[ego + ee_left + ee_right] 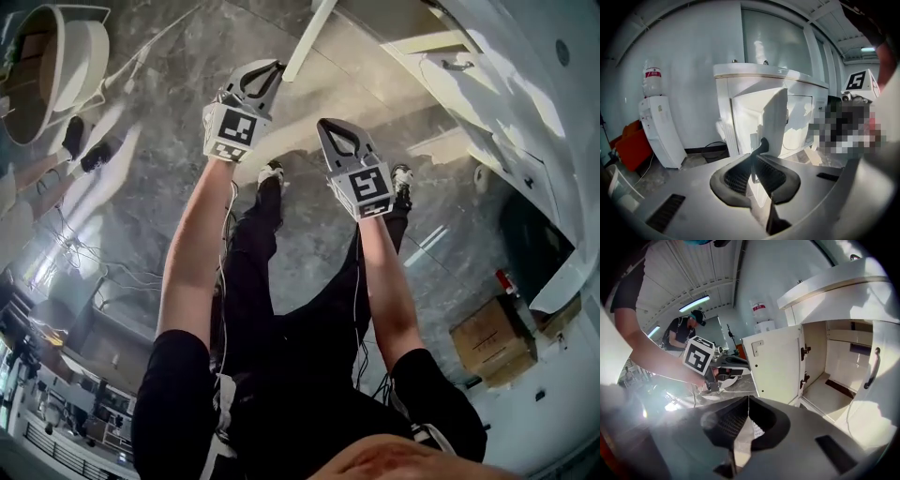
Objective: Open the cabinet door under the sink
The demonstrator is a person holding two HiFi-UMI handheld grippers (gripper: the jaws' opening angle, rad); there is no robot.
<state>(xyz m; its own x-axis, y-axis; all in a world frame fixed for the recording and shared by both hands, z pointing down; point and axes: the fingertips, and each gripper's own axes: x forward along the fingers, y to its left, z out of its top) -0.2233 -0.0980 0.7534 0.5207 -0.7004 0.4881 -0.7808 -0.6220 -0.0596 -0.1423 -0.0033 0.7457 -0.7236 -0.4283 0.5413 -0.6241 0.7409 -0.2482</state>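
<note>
near the open door (776, 364), left gripper (762, 142) and right gripper (748, 398) sit closed.

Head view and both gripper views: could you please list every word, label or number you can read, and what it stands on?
No text reads clearly in any view.
Bottle, red label: print too small to read.
Box: no legible print.
Left gripper and right gripper, markers: square codes, not letters.

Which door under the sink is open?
The left door, swung wide out so its hinges and bare inner face show. The right door, with the handle, looks shut.
</note>
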